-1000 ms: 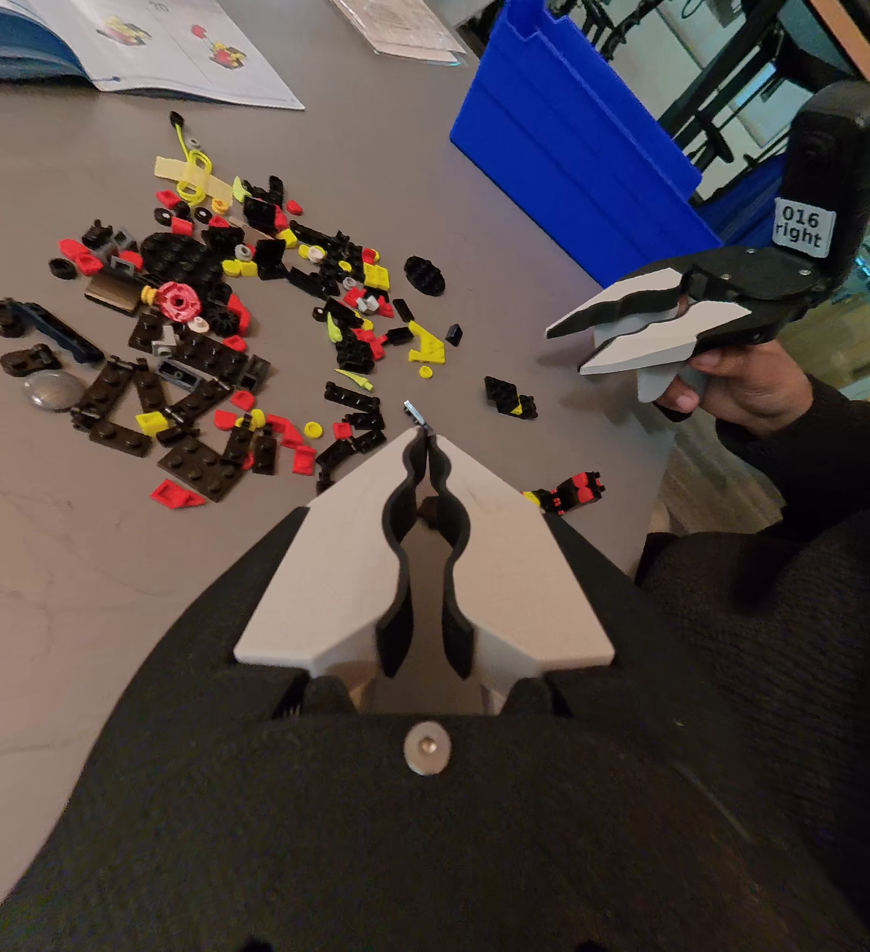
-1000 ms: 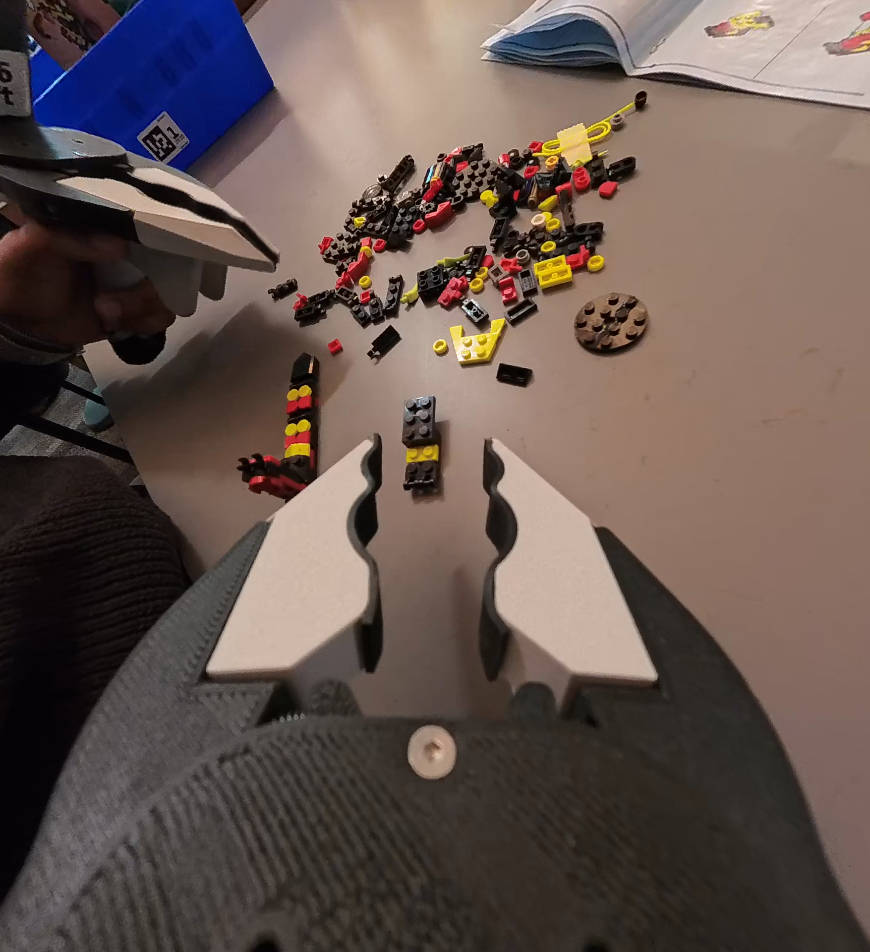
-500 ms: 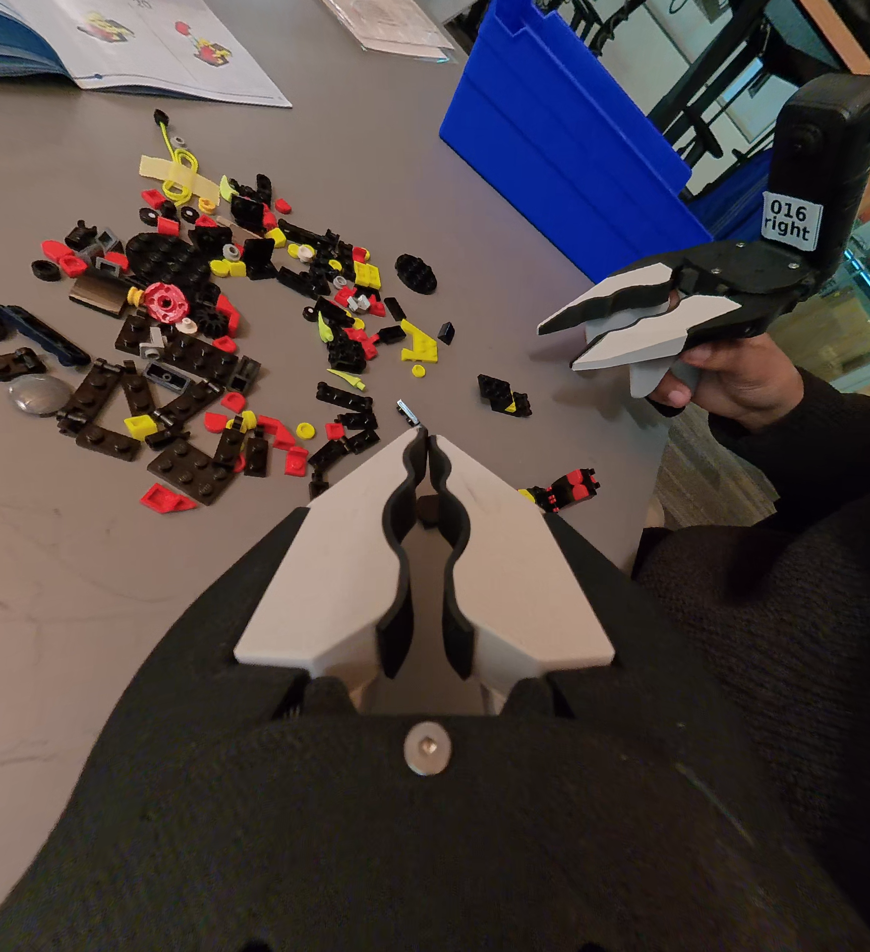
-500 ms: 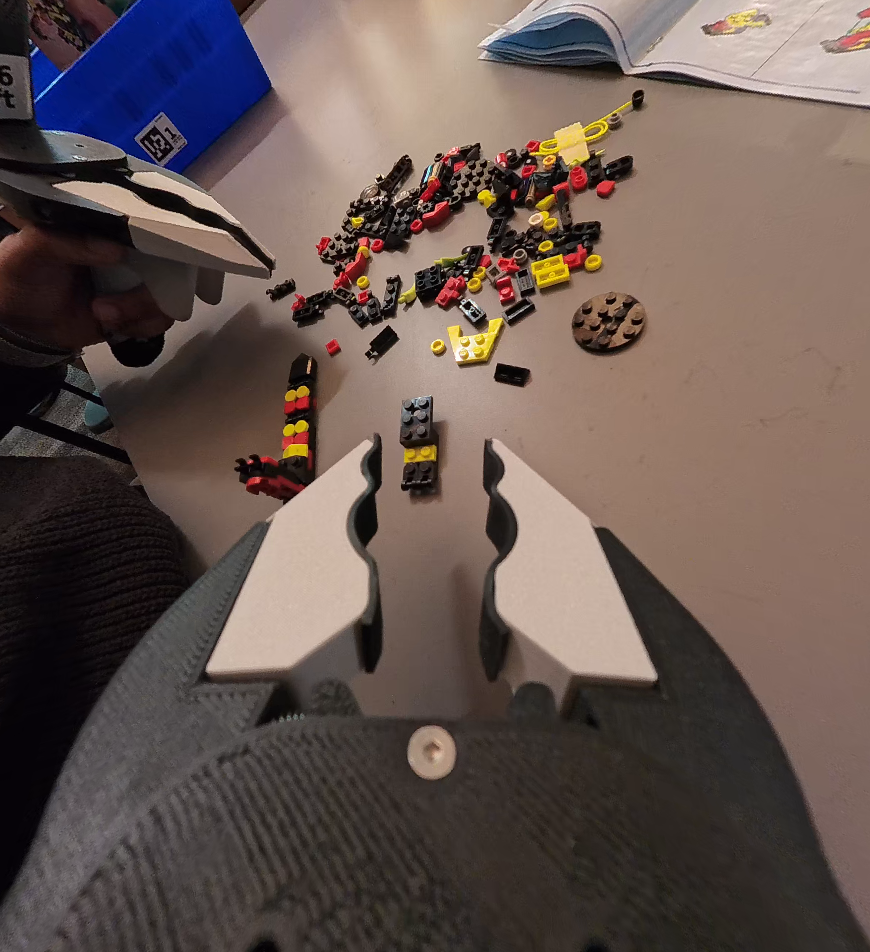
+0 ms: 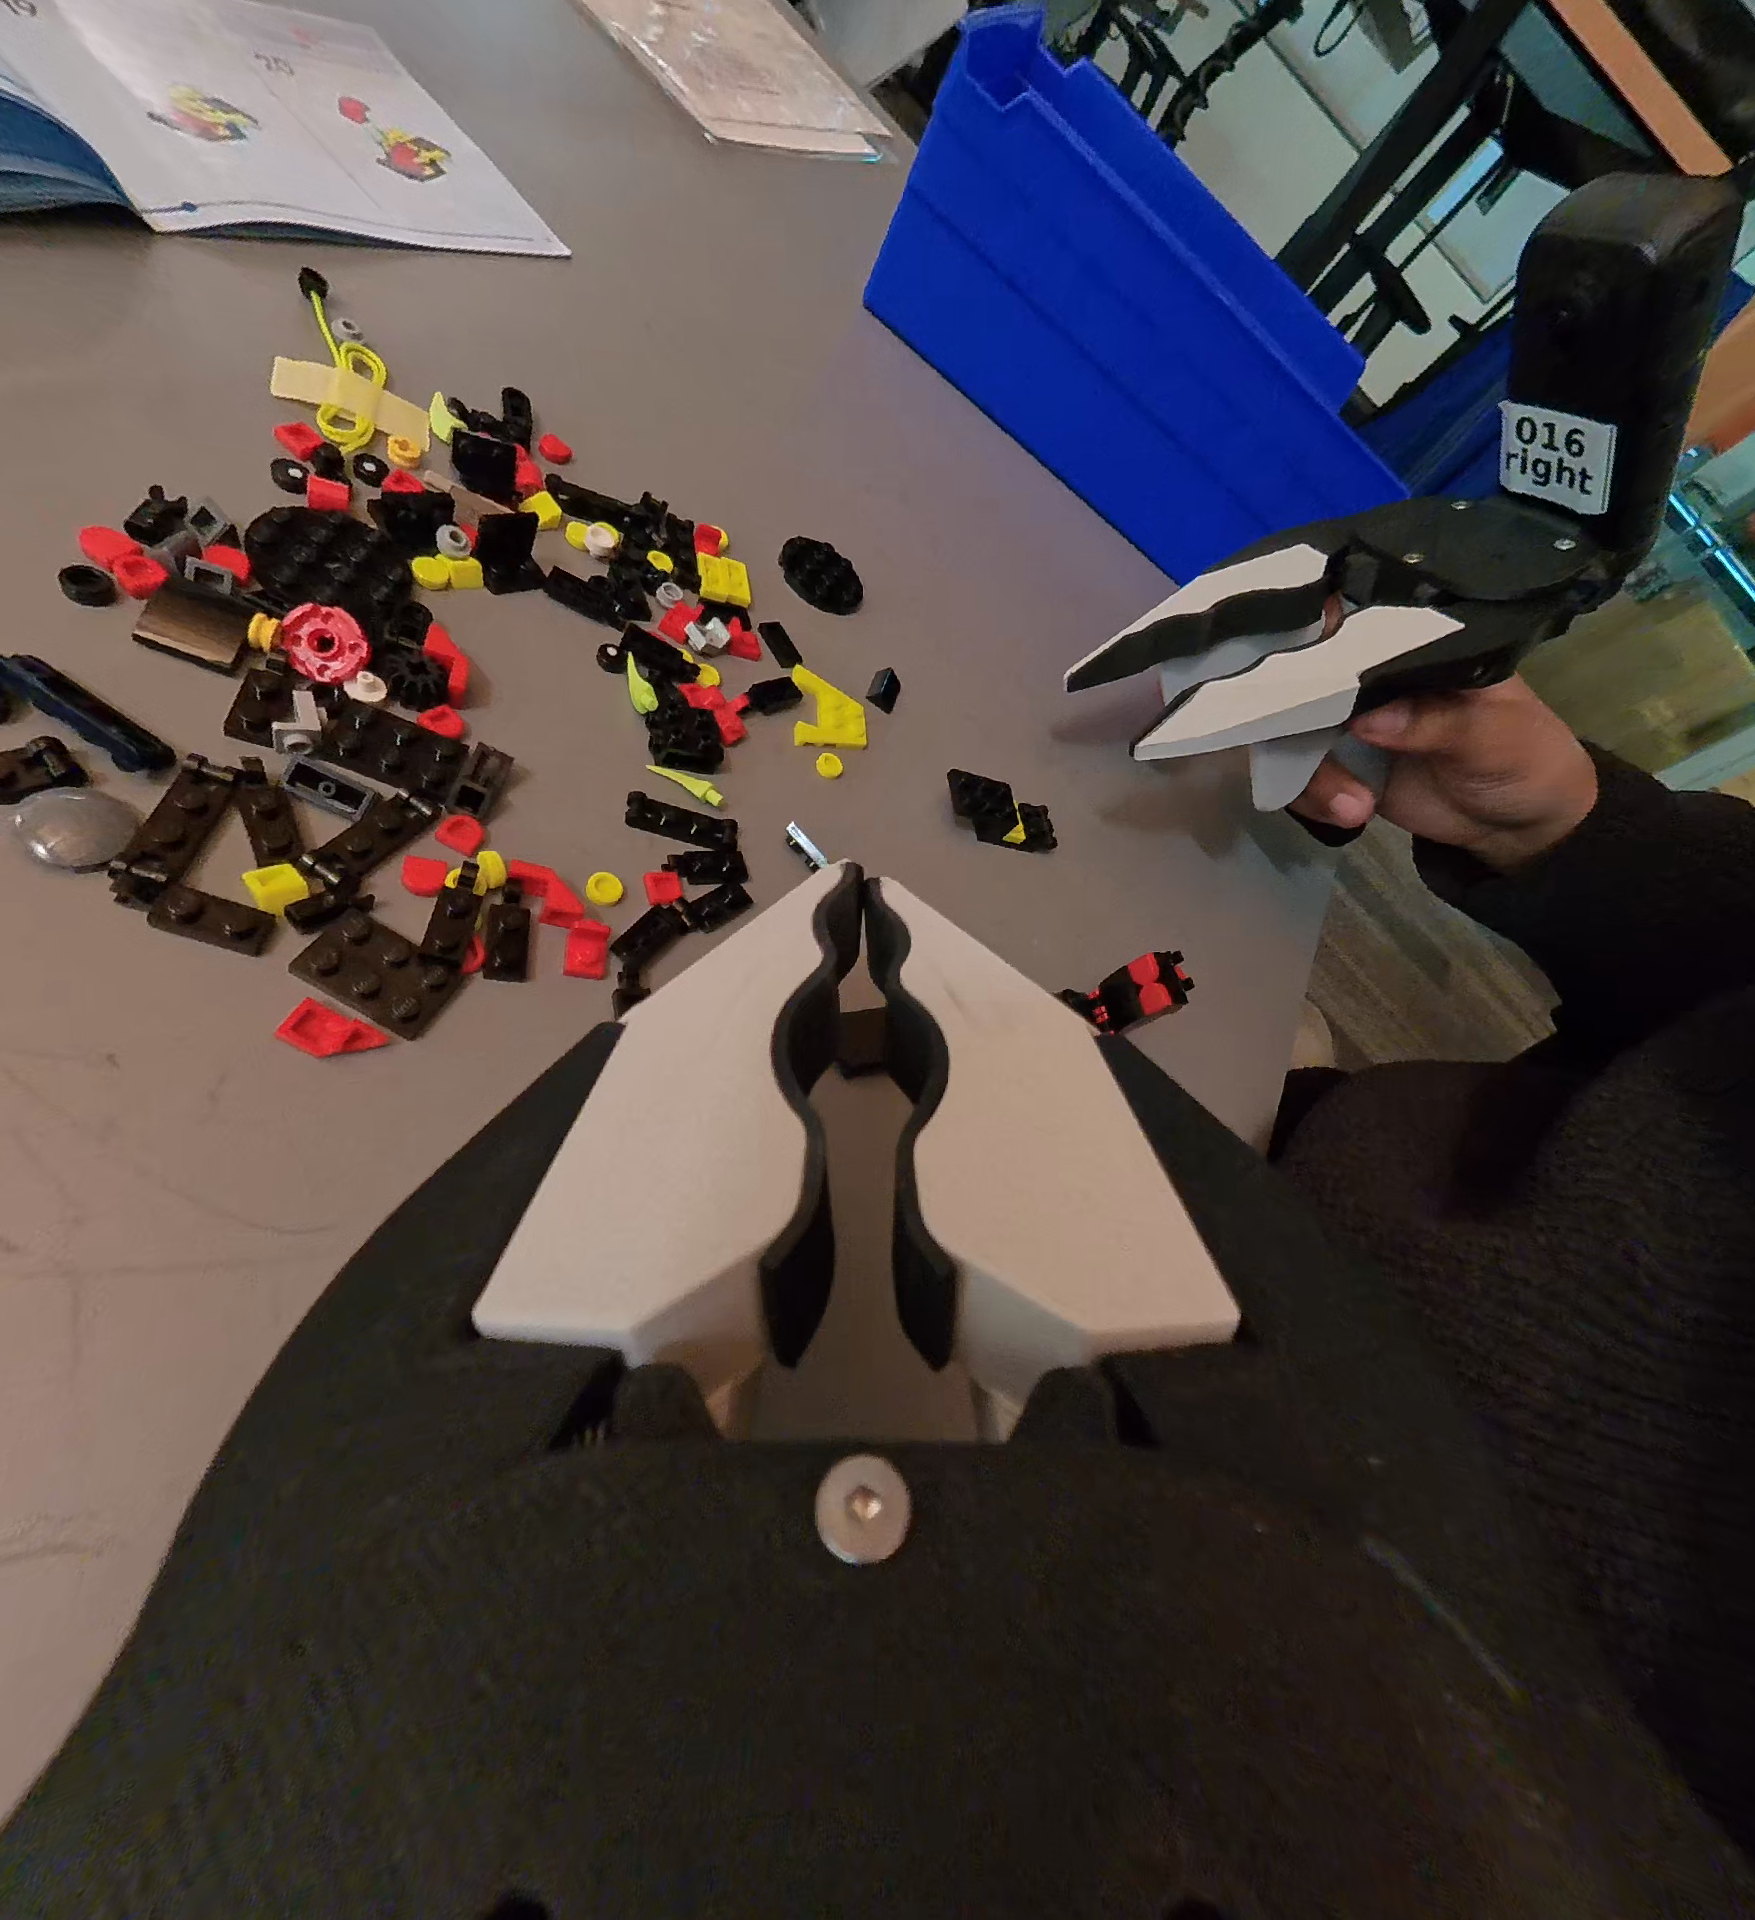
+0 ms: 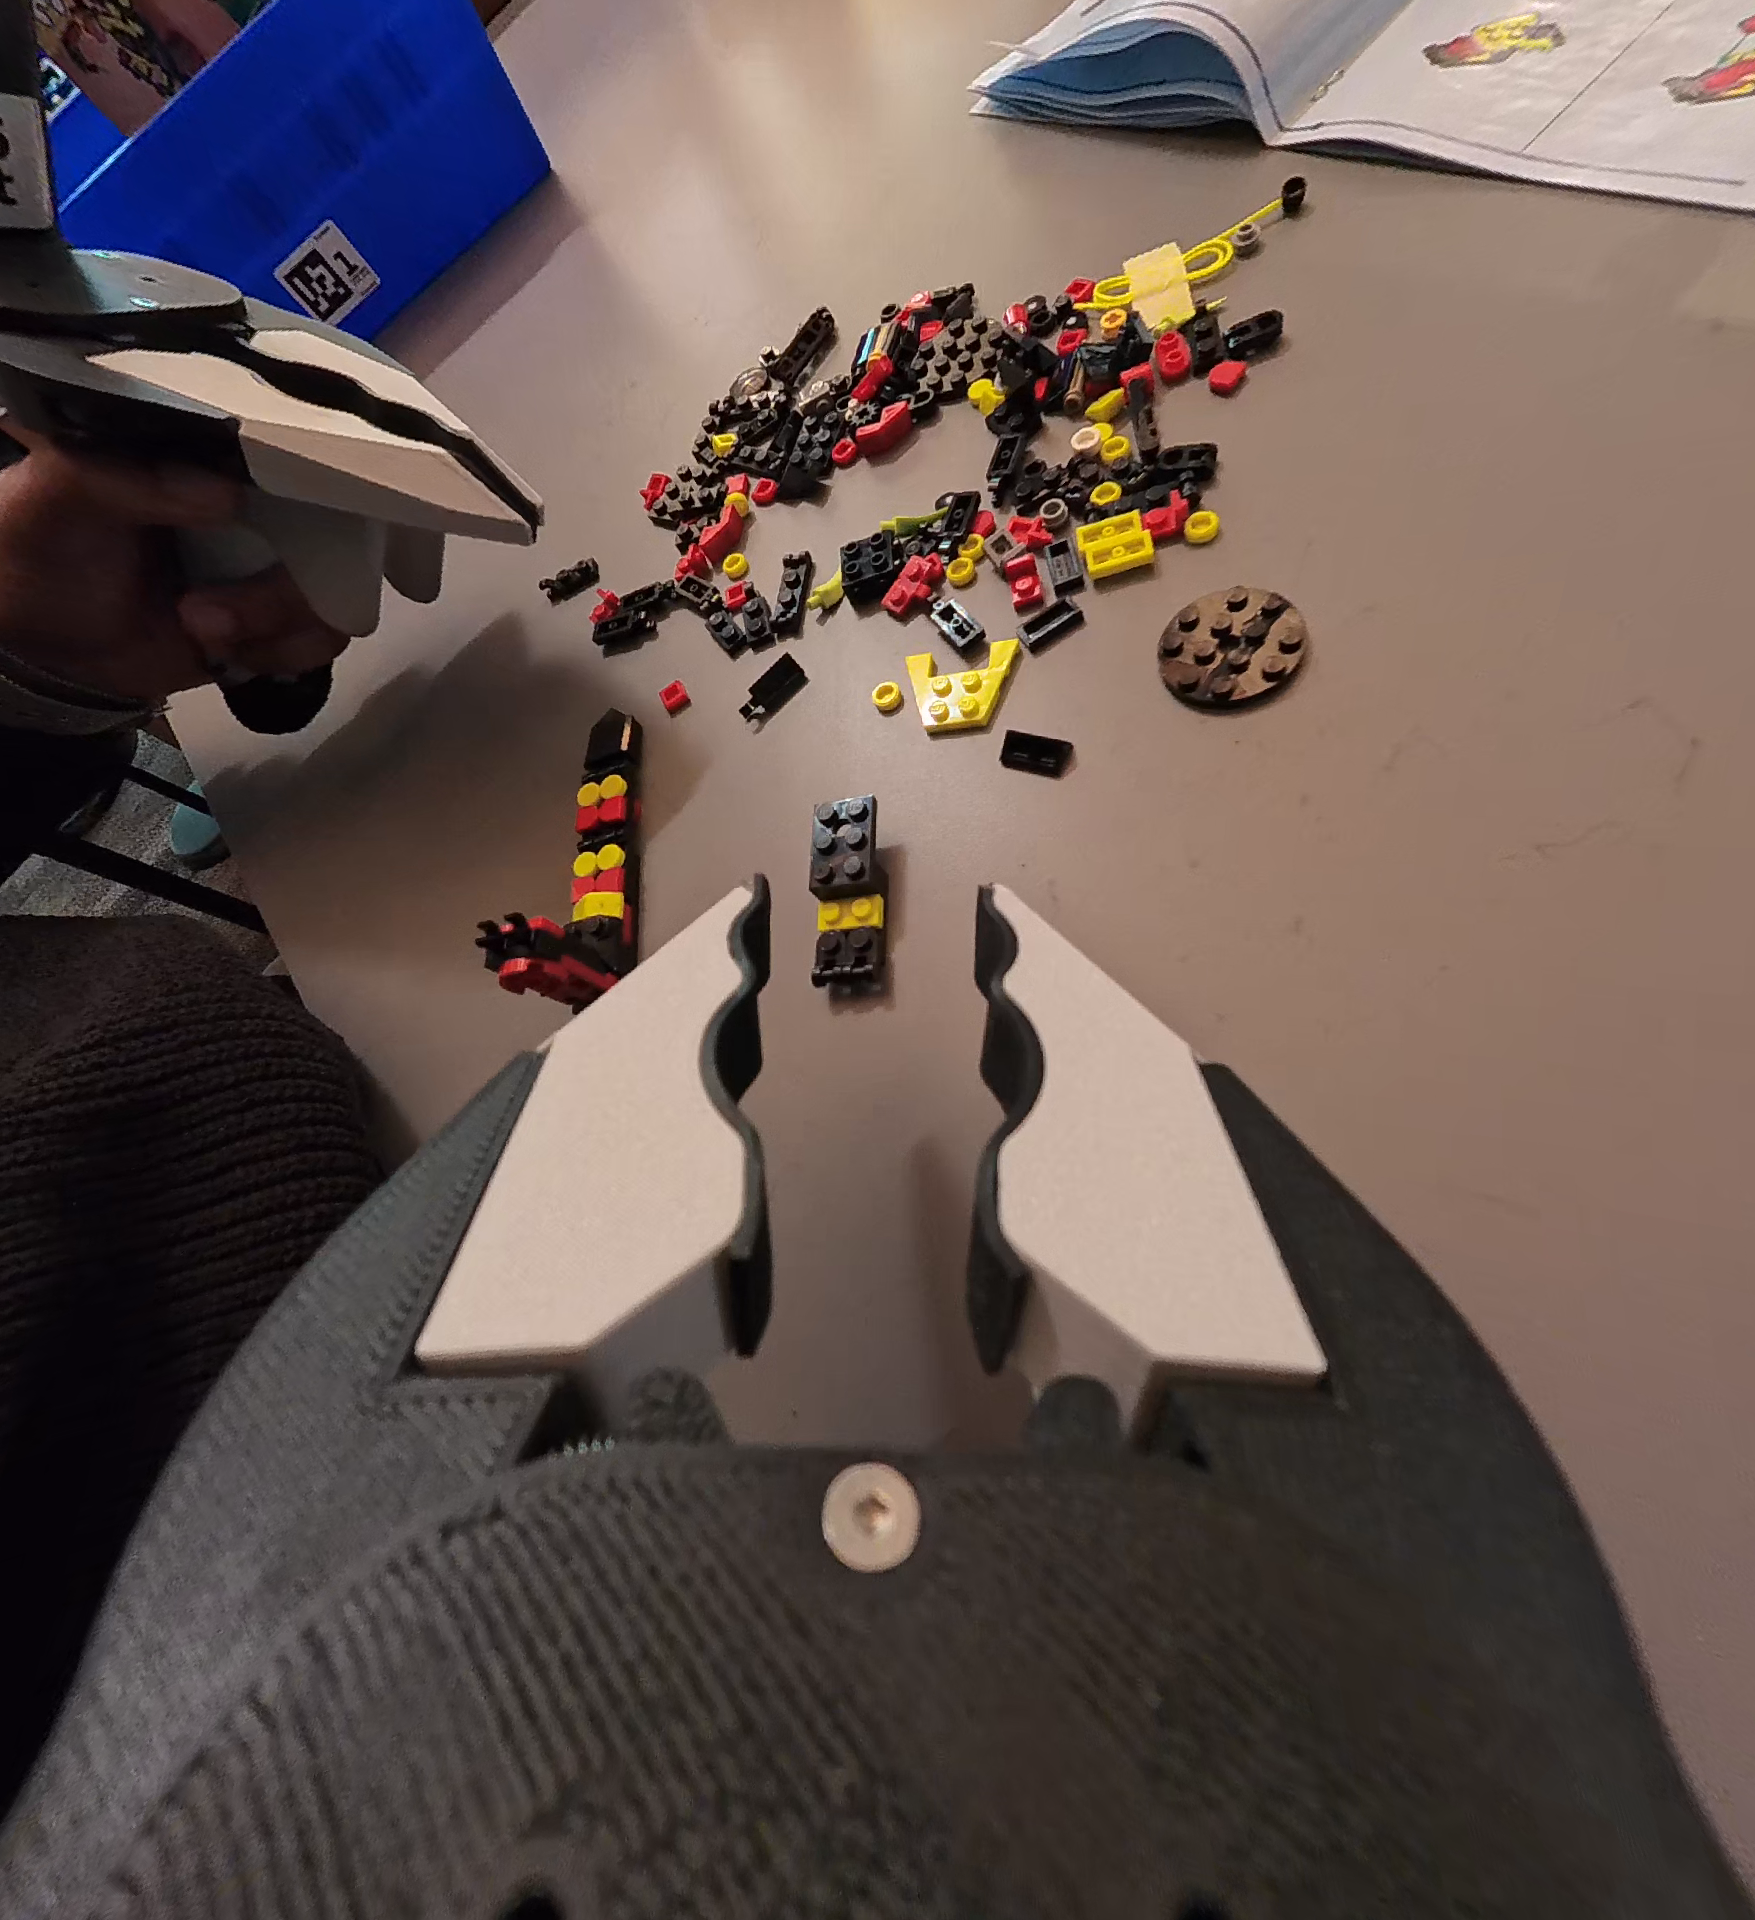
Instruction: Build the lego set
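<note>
grab the small stack by its long sides

your right gripper [image 6: 871, 914] gapes wide, empty, fingertips flanking the black-yellow stack [image 6: 849, 891] on the table [image 6: 1372, 1039]. light, stiff, slick; may pop apart. left gripper [image 5: 860, 883] pinched closed, seems empty. loose pile [image 6: 956, 468] beyond.

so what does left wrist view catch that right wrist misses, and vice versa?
Left wrist only: the clear plastic bag beyond the booklet, and the silver dome piece at the pile's edge.

Right wrist only: the square code sticker on the blue bin, and the full length of the long black, red and yellow assembly; the left gripper hides most of it in its own view.

Both: the loose pile, instruction booklet, yellow wedge plate, small black-and-yellow stack and blue bin.
</note>
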Motion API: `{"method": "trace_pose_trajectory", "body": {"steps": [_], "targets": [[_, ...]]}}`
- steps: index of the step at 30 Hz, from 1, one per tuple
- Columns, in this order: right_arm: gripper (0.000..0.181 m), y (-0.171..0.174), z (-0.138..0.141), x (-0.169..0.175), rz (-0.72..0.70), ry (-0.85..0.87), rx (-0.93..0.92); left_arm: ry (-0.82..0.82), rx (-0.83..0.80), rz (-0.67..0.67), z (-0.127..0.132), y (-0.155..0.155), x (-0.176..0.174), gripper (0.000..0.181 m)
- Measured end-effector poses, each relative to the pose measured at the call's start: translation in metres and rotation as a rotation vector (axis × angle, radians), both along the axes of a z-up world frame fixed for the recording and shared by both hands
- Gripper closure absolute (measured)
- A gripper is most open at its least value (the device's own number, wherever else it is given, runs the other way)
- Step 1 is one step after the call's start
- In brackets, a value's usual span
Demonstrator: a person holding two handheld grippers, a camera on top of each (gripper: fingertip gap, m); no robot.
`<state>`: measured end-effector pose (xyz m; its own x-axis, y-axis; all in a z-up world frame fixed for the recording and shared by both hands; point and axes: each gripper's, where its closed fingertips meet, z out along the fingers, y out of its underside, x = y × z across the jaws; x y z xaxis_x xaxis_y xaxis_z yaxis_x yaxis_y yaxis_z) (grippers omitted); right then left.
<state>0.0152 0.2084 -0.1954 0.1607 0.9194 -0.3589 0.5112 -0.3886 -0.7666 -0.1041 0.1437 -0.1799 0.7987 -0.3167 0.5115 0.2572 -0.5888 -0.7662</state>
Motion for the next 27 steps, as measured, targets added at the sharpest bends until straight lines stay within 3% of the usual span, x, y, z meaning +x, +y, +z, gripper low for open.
{"method": "trace_pose_trajectory", "body": {"steps": [4, 8, 10, 16, 27], "targets": [[0.143, 0.002, 0.0, 0.0, -0.007, 0.0, 0.0, 0.083, 0.004, 0.066, -0.005, 0.007, -0.014, 0.181], [0.143, 0.002, 0.0, -0.002, -0.009, 0.005, -0.014, 0.336, -0.032, 0.321, -0.017, 0.033, -0.069, 0.175], [0.143, 0.0, 0.0, -0.002, -0.002, 0.008, -0.017, 0.376, -0.061, 0.338, -0.023, 0.047, -0.076, 0.166], [0.143, -0.004, 0.005, 0.0, 0.011, 0.017, 0.0, 0.48, -0.118, 0.31, -0.043, 0.084, -0.076, 0.167], [0.143, -0.005, 0.006, 0.001, 0.013, 0.026, -0.017, 0.424, -0.201, 0.32, -0.054, 0.091, -0.081, 0.171]]}}
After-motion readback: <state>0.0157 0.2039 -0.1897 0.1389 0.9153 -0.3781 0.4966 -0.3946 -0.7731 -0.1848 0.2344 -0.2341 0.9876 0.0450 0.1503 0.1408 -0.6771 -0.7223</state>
